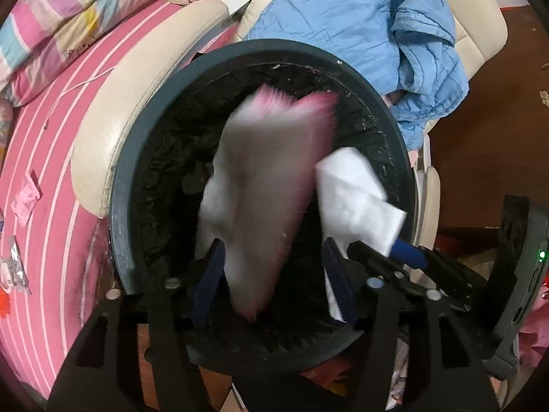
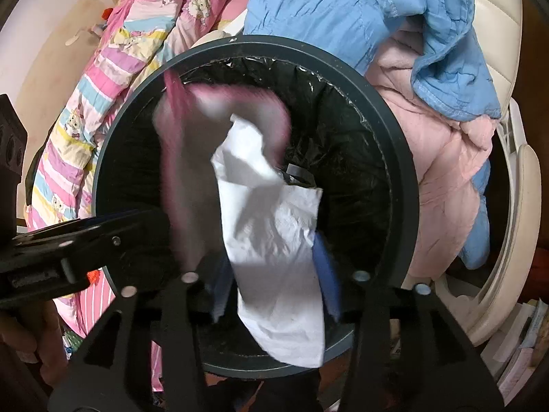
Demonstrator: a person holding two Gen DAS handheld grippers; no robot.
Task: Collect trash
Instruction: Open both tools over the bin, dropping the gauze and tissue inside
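A round dark bin (image 1: 120, 185) with a black liner sits below both grippers; it also shows in the right wrist view (image 2: 405, 178). My left gripper (image 1: 274, 274) is open over the bin mouth, and a pink-edged white wrapper (image 1: 267, 185), motion-blurred, is loose between its fingers. The wrapper also shows blurred in the right wrist view (image 2: 192, 171). My right gripper (image 2: 274, 288) is open over the bin, with a crumpled white paper (image 2: 274, 247) loose between its blue pads. That paper shows in the left wrist view (image 1: 357, 192) beside the right gripper (image 1: 377, 250).
A pink striped bed (image 1: 51, 171) with small wrappers (image 1: 25, 199) lies left. A cream chair (image 1: 137, 110) holds a blue jacket (image 1: 360, 34) and pink garment (image 2: 442, 171) behind the bin. A brown surface (image 1: 497, 137) is at right.
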